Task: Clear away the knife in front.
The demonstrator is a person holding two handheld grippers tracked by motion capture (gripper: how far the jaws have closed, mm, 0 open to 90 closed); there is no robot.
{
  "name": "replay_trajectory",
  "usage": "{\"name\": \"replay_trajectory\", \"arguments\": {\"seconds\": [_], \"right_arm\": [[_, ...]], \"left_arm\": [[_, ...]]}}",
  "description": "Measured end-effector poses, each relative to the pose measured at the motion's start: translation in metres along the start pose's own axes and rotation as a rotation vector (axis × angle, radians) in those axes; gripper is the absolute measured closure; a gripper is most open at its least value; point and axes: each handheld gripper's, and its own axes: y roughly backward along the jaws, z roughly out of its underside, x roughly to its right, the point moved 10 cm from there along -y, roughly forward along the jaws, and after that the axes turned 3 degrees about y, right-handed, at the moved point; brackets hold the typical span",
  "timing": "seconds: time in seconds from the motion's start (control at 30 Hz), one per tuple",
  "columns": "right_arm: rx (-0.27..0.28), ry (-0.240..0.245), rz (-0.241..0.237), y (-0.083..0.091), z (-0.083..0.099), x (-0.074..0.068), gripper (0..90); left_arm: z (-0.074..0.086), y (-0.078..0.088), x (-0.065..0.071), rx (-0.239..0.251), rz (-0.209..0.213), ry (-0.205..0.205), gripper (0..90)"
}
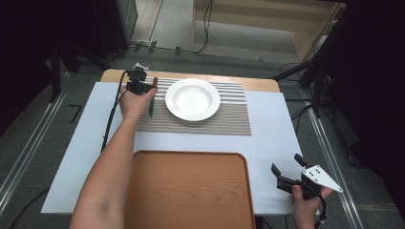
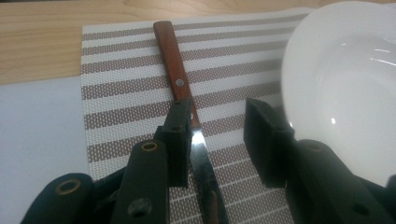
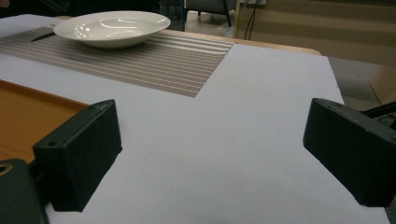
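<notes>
My wooden tray (image 1: 188,188) is lying nearest, my right gripper (image 1: 291,174) beside it, jaws gaping, holding nothing. Along my left gripper (image 2: 217,137), the knife (image 2: 187,121) is lying on the striped placemat (image 2: 116,98) between my parted jaws, against the left one, white plate (image 2: 341,84) just outside the right. My right gripper's jaws are framing bare white cloth (image 3: 243,140).

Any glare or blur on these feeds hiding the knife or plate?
High view: room dark, table evenly lit, knife small but distinct. Left gripper view: blade mirrors the left gripper, soft highlights in the plate, near jaws soft. Right gripper view: right gripper blurred close up, plate glossy, edges readable.
</notes>
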Motion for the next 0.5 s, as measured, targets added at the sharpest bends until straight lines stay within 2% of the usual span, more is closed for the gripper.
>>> {"name": "replay_trajectory", "arguments": {"seconds": [0.17,0.33,0.5], "right_arm": [[0.0,0.002,0.003,0.0,0.0,0.0,3.0],[0.0,0.002,0.006,0.0,0.0,0.0,2.9],[0.001,0.0,0.008,0.0,0.0,0.001,3.0]], "left_arm": [[0.0,-0.011,-0.001,-0.026,-0.03,0.002,63.8],[0.003,-0.023,-0.004,-0.056,-0.056,0.021,67.0],[0.004,-0.028,-0.007,-0.053,-0.076,0.034,67.9]]}}
